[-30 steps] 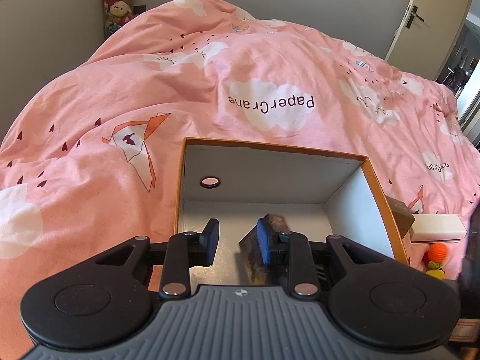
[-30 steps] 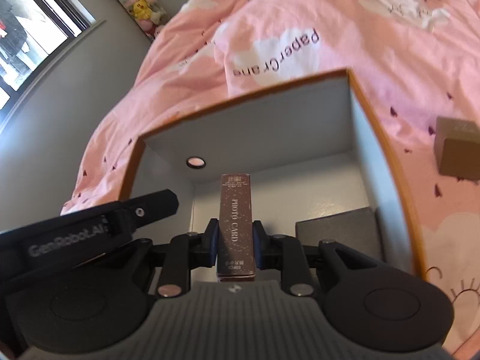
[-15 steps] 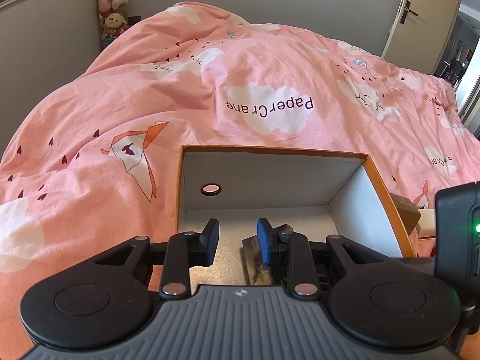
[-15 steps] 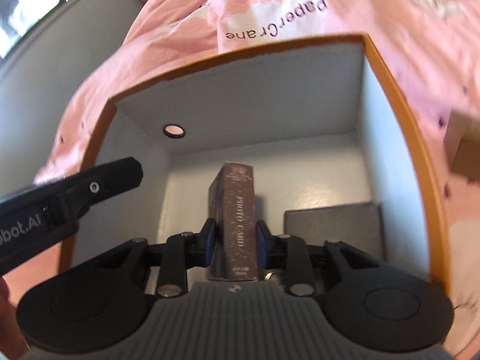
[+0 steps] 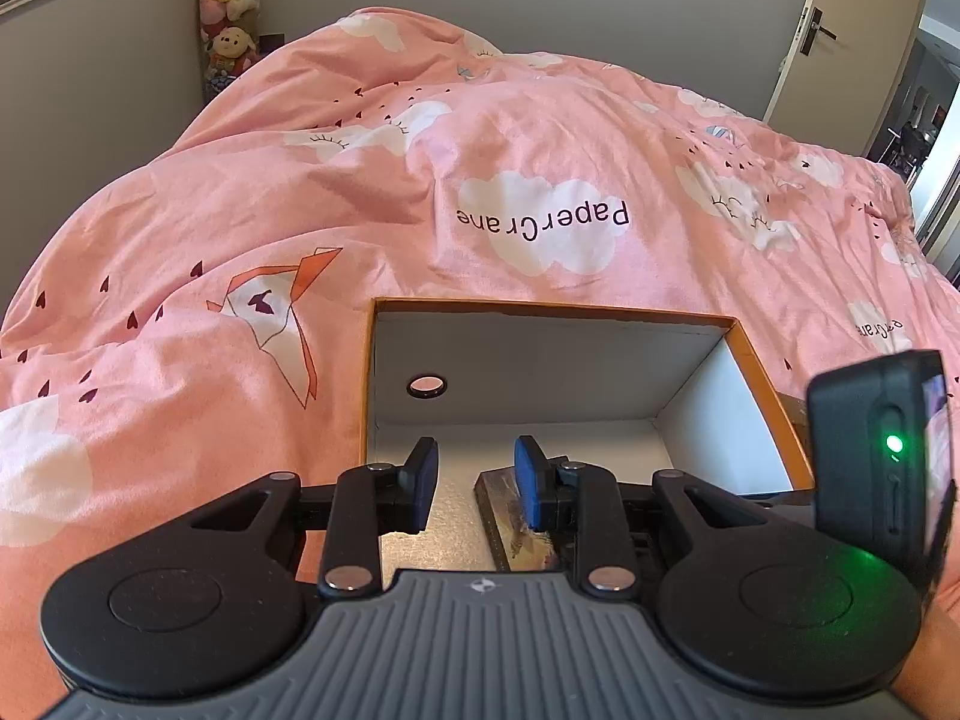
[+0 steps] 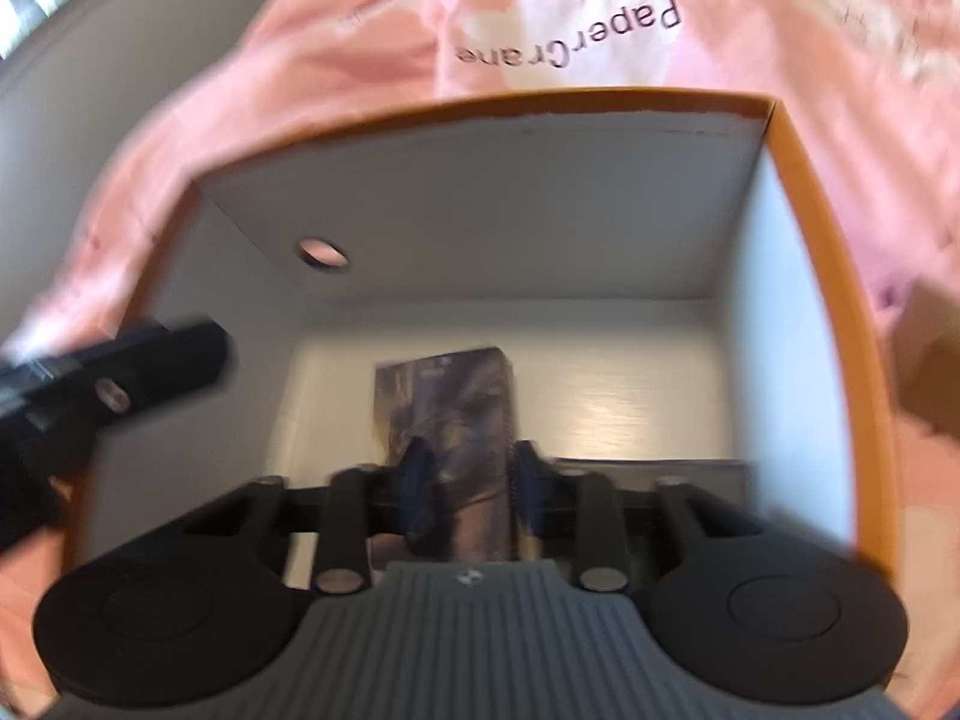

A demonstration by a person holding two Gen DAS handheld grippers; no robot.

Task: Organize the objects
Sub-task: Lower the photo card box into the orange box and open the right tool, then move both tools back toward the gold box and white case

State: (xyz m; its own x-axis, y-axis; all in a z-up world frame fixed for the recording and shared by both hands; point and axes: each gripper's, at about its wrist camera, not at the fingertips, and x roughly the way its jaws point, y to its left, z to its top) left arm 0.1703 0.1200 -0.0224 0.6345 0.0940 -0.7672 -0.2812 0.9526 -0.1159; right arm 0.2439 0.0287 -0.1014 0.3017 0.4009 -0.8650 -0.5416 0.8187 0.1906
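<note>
An orange-rimmed box (image 5: 552, 307) with white inner walls (image 6: 480, 204) sits on the pink duvet. A dark photo-card pack (image 6: 447, 414) lies flat on the box floor; it also shows in the left wrist view (image 5: 501, 510). My right gripper (image 6: 471, 480) is inside the box, open, its fingers apart over the pack's near end. My left gripper (image 5: 474, 483) is open and empty above the box's near left side. A dark grey flat box (image 6: 648, 465) lies at the right of the floor.
The pink duvet (image 5: 420, 180) covers the whole bed around the box. A brown cardboard box (image 6: 927, 354) lies on the duvet to the right. Plush toys (image 5: 228, 0) stand at the far wall, and a door (image 5: 840, 24) is at the far right.
My right gripper lowered the photo-card pack into the box and opened; the pack went from upright in the fingers to flat on the floor. My left gripper drew back slightly.
</note>
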